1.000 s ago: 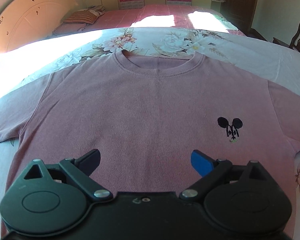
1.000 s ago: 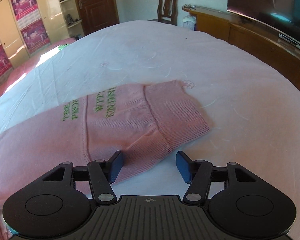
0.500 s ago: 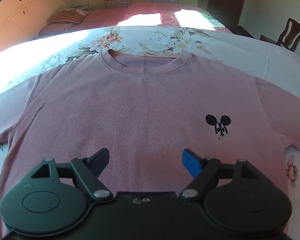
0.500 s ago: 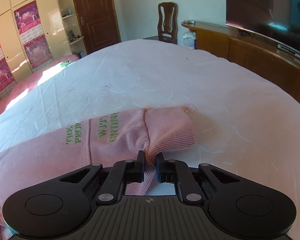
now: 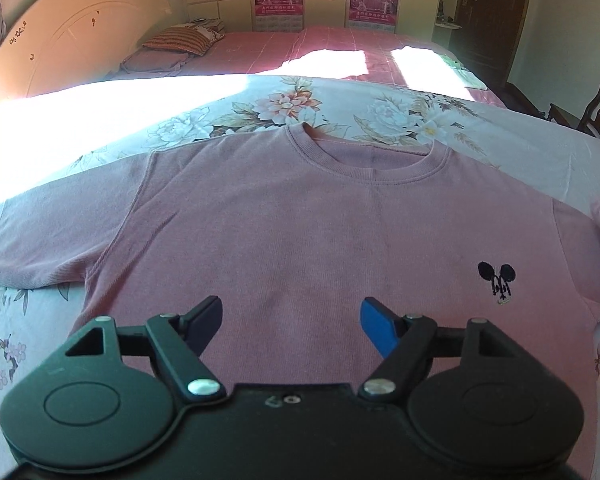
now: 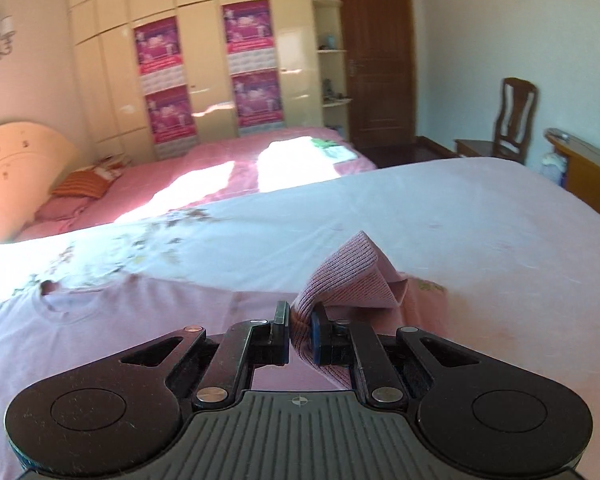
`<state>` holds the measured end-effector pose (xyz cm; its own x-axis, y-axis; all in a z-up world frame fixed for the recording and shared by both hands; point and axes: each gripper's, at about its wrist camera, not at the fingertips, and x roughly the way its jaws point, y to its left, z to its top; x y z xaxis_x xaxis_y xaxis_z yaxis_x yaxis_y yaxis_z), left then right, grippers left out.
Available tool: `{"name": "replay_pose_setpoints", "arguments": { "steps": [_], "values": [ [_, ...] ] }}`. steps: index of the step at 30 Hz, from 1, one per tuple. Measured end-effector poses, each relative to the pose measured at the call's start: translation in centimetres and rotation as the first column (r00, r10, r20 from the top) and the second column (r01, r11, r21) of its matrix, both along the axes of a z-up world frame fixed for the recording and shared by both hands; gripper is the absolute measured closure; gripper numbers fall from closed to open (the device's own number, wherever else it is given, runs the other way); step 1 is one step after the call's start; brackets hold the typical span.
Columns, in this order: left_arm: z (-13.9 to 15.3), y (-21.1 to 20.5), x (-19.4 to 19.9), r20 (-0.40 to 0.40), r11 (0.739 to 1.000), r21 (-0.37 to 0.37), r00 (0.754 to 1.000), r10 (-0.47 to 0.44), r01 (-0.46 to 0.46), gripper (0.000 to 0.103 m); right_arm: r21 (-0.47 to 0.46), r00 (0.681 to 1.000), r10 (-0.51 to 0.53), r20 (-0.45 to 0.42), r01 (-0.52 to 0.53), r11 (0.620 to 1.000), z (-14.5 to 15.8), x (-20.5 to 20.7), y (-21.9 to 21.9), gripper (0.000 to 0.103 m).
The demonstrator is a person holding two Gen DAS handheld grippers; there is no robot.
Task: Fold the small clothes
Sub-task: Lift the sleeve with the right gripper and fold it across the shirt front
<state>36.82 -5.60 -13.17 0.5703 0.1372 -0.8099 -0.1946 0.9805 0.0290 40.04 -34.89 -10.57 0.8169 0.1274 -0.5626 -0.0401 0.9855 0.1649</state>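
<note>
Sweater (image 5: pixel 300 240), pink knit with a small black mouse emblem (image 5: pixel 496 282) on the chest, lies face up and spread flat on a bed sheet (image 5: pixel 260 108) that is pale with printed flowers near the neckline and plain white farther off. One sleeve cuff (image 6: pixel 348 276) is lifted off the sheet, pinched between the right tongs (image 6: pixel 300 326), which are clamped tight on the ribbed fabric, having just closed. The left tongs (image 5: pixel 292 322) hover over the lower front of the sweater with their jaws apart, having just narrowed a little; only the flat sweater shows between them, and they grip nothing. Beyond the sheet lies a second bed with a pink checked cover (image 6: pixel 220 176) crossed by bright patches of sunlight, a striped pillow (image 5: pixel 178 38) and a cream arched headboard (image 5: pixel 68 44). A cream wardrobe (image 6: pixel 204 72) carrying magenta posters (image 6: pixel 158 46) fills the back wall, beside a dark wooden door (image 6: pixel 374 56). A wooden chair (image 6: pixel 508 120) stands near the far wall.
</note>
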Motion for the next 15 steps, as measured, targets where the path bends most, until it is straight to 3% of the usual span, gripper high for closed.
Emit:
{"name": "replay_pose_setpoints", "arguments": {
  "steps": [4,10,11,12,14,15],
  "values": [
    [-0.5,2.3,-0.2,0.001,1.000,0.001,1.000,-0.002,0.002,0.030,0.013,0.989,0.147,-0.020,-0.147,0.989,-1.6,0.7,8.0,0.094],
    [-1.4,5.7,0.6,-0.004,0.998,-0.059,1.000,0.004,-0.004,0.030,0.035,0.950,0.296,-0.104,-0.294,0.955,-4.8,1.0,17.4,0.093],
    [-1.5,6.0,0.8,-0.004,0.998,-0.070,1.000,-0.003,0.003,0.031,0.023,0.942,0.308,-0.130,-0.308,0.951,-5.4,1.1,18.7,0.087],
    [-1.6,6.1,0.9,-0.004,0.996,-0.083,1.000,-0.016,0.016,0.031,0.032,0.935,0.326,-0.143,-0.325,0.945,-5.6,1.0,19.3,0.071],
    [-1.9,6.0,1.4,-0.007,0.993,-0.106,0.999,-0.052,0.051,0.030,0.055,0.930,0.340,-0.142,-0.335,0.941,-5.8,0.5,19.7,0.053],
    [-2.0,5.8,1.6,-0.007,0.990,-0.122,0.997,-0.073,0.072,0.030,0.051,0.932,0.336,-0.134,-0.332,0.942,-5.5,0.1,19.6,0.053]
  ]
}}
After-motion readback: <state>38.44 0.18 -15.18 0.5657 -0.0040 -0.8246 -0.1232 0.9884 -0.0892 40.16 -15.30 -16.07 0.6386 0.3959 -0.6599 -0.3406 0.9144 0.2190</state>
